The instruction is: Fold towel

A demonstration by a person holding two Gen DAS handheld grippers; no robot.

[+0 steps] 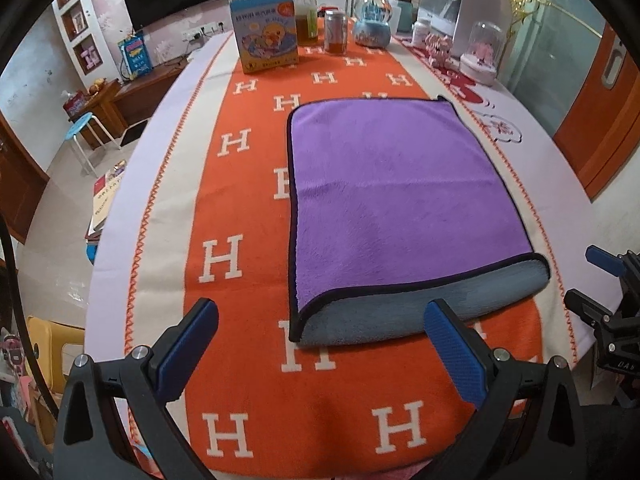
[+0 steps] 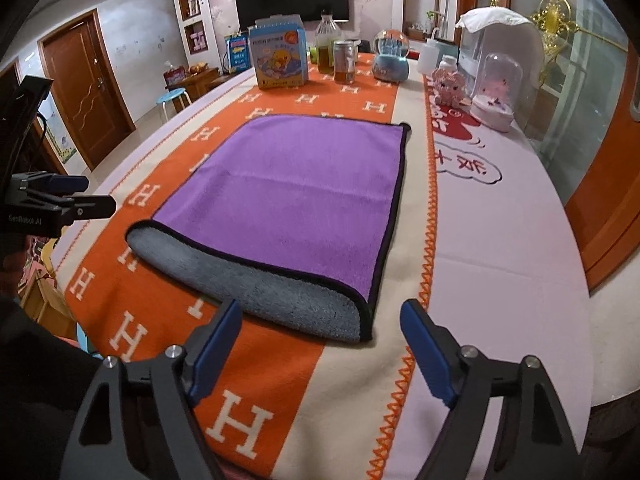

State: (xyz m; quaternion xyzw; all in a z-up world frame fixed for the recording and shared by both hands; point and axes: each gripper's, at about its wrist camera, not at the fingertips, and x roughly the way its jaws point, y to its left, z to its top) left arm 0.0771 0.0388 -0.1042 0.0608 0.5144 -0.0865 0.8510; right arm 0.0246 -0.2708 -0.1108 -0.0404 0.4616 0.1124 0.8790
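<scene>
A purple towel [image 1: 400, 196] with a grey underside and black trim lies folded on the orange H-patterned table cover [image 1: 240, 240]; its rounded fold faces me. It also shows in the right wrist view [image 2: 288, 200]. My left gripper [image 1: 324, 344] is open and empty, hovering just short of the towel's near left corner. My right gripper [image 2: 320, 340] is open and empty, just short of the towel's near right corner. The right gripper shows at the right edge of the left wrist view [image 1: 608, 304], and the left gripper at the left edge of the right wrist view [image 2: 52, 200].
At the far end of the table stand a blue duck box [image 1: 266, 32], a bottle [image 1: 306, 12], a jar [image 1: 335, 32], a snow globe [image 1: 372, 24], a glass dome [image 1: 482, 50] and a white appliance [image 1: 460, 4]. The table's right edge [image 2: 576, 280] is near.
</scene>
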